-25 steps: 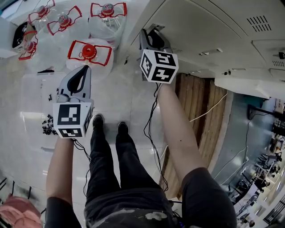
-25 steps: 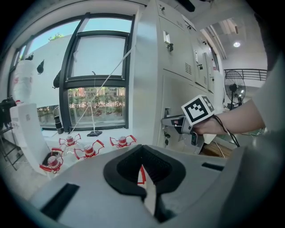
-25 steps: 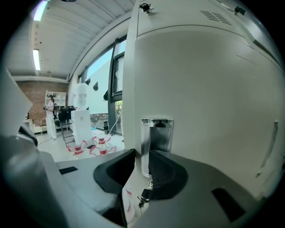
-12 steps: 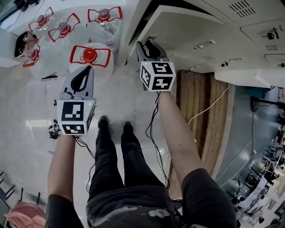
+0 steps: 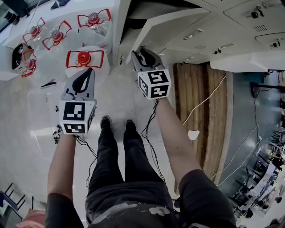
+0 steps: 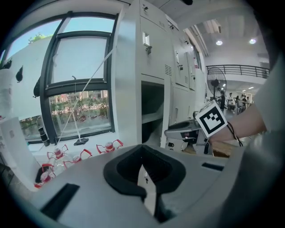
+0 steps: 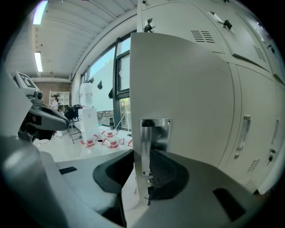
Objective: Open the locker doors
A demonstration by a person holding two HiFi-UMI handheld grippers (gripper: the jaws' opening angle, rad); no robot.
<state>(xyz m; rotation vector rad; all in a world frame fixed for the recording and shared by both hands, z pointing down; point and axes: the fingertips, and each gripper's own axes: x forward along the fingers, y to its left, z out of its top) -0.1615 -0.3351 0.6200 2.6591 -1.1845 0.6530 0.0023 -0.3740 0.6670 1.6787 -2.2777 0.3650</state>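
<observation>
A row of white lockers runs along the top right of the head view. One locker door stands swung out, with the dark compartment behind it. My right gripper is shut on the free edge of that door. In the right gripper view the door stands edge-on between the jaws of the right gripper, beside its metal handle recess. My left gripper hangs shut and empty over the floor, left of the lockers. The left gripper faces the open compartment.
Several water jugs with red handles stand on the floor at the upper left, below a window. A wooden board with a cable and a paper scrap lies at the lockers' foot. The person's feet are between the grippers.
The locker door has swung further out with my right gripper on its edge, and the dark compartment now shows behind it. My left gripper has shifted only a little.
</observation>
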